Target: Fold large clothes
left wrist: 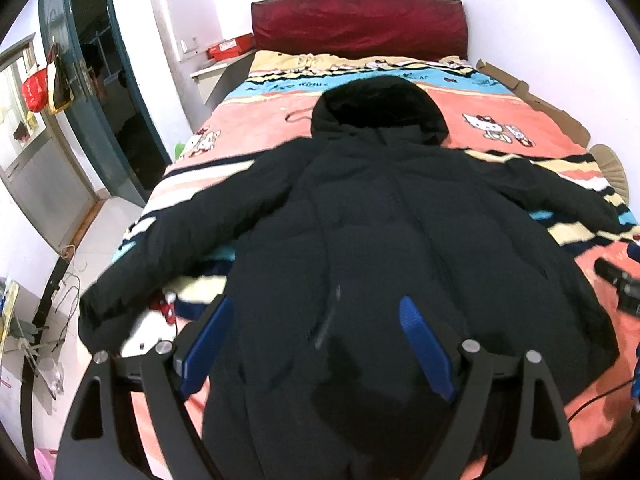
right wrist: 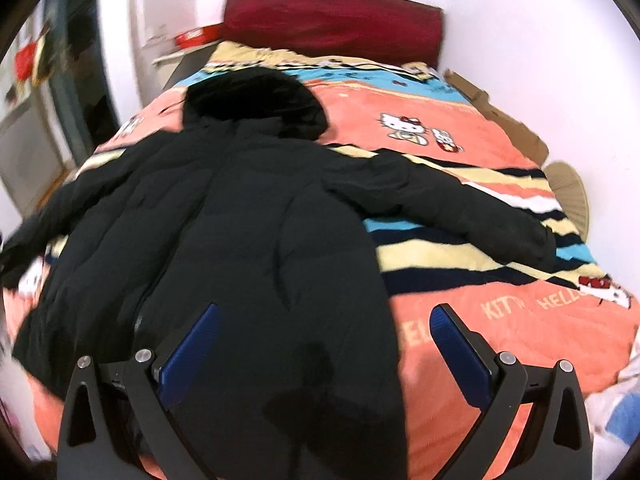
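Note:
A large black hooded puffer jacket (left wrist: 380, 220) lies flat on the bed, back up, hood toward the headboard and both sleeves spread out. It also fills the left of the right wrist view (right wrist: 224, 232). My left gripper (left wrist: 316, 312) is open above the jacket's lower hem, its blue pads (left wrist: 424, 344) apart and empty. My right gripper (right wrist: 324, 320) is open above the jacket's lower right edge, holding nothing. The right sleeve (right wrist: 460, 208) stretches out toward the bed's right side.
The bed carries a striped pink cartoon blanket (left wrist: 520, 100) with a dark red headboard (left wrist: 360, 24) behind. A doorway and hanging bags (left wrist: 44, 84) are on the left. Cardboard (right wrist: 504, 120) lies along the right wall. A dark object (left wrist: 618, 284) rests on the blanket at right.

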Demonstrator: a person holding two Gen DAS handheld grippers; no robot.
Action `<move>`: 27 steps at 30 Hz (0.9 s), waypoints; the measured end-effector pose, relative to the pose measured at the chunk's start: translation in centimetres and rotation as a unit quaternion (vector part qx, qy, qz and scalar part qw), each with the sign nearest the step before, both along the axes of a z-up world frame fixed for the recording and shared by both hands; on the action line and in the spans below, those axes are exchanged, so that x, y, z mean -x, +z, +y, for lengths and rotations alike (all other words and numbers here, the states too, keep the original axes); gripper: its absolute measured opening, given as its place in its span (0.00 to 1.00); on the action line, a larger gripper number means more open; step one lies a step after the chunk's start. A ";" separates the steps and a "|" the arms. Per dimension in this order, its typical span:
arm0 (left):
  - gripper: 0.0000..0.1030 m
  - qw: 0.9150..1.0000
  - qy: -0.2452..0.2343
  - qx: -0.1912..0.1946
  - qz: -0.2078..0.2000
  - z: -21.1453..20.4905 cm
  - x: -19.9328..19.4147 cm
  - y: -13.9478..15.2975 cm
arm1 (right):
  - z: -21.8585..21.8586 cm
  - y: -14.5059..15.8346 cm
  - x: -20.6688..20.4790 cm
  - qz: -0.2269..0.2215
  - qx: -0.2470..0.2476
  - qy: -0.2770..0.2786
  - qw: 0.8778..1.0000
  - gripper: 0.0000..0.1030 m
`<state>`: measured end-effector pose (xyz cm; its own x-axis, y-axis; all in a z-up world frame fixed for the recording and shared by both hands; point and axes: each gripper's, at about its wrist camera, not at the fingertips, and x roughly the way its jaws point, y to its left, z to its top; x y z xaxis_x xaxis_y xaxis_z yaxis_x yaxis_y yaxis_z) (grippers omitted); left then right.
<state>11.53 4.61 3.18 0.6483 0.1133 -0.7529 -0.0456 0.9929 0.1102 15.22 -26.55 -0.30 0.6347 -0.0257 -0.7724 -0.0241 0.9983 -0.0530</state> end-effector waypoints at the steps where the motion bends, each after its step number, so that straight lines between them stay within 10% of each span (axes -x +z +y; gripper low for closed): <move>1: 0.83 1.000 0.000 0.002 -0.002 0.2 -0.9 0.3 | -1.2 0.0 -1.1 -0.002 -0.006 -0.014 1.000 0.99; 9: 0.83 0.998 0.050 0.024 0.001 2.5 -6.0 0.6 | -14.8 -1.7 -10.1 -0.001 -0.043 -0.151 0.988 0.99; 19: 0.83 0.994 0.108 0.011 0.021 4.8 -9.6 -1.1 | -34.2 -8.4 -15.7 0.053 -0.126 -0.323 0.936 0.98; 27: 0.83 0.991 0.128 0.017 0.039 5.7 -10.6 -2.5 | -41.1 -13.7 -16.1 0.074 -0.198 -0.365 0.907 0.71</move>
<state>22.10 10.36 0.68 0.5419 0.2401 -0.8054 -0.2891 0.9531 0.0897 31.31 -67.66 -14.00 0.4487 -0.0985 -0.8882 0.6731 0.6911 0.2634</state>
